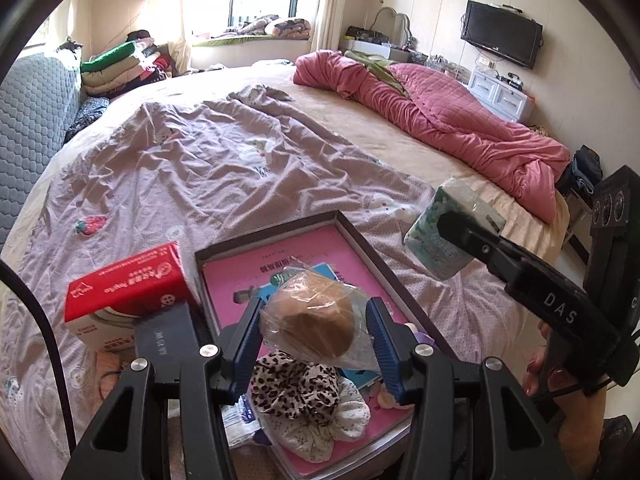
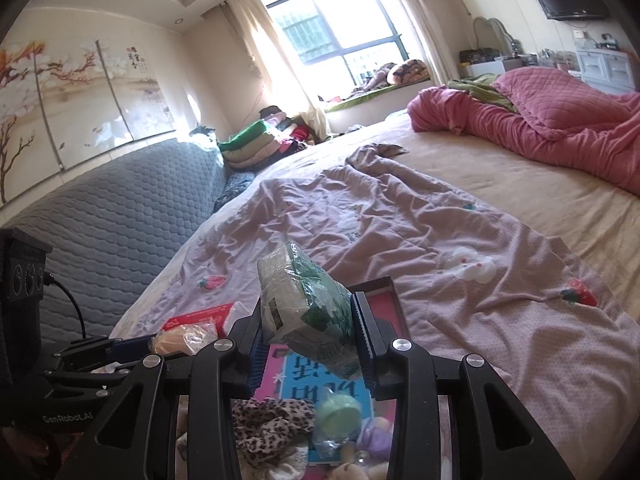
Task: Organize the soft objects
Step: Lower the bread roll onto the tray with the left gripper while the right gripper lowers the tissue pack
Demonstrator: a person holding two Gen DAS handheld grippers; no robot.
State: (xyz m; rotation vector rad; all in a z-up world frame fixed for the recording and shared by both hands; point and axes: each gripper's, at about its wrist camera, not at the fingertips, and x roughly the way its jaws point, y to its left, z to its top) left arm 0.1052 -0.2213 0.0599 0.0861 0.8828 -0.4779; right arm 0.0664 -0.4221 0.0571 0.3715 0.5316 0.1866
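Note:
My left gripper [image 1: 311,330] is shut on a brown bun in a clear plastic bag [image 1: 308,322], held above a shallow tray [image 1: 362,240] lined with a pink book. In the tray lie a leopard-print scrunchie [image 1: 296,386] and a pale floral scrunchie [image 1: 340,424]. My right gripper [image 2: 308,334] is shut on a green-and-white tissue pack [image 2: 304,304], seen in the left wrist view as the tissue pack [image 1: 448,228] hanging right of the tray. The bagged bun [image 2: 180,340] shows at left in the right wrist view.
A red-and-white carton [image 1: 124,296] stands left of the tray on the wrinkled mauve sheet [image 1: 208,168]. A pink quilt [image 1: 452,120] lies bunched along the far right of the bed. A grey padded headboard [image 2: 120,216] and folded clothes [image 1: 120,64] are at left.

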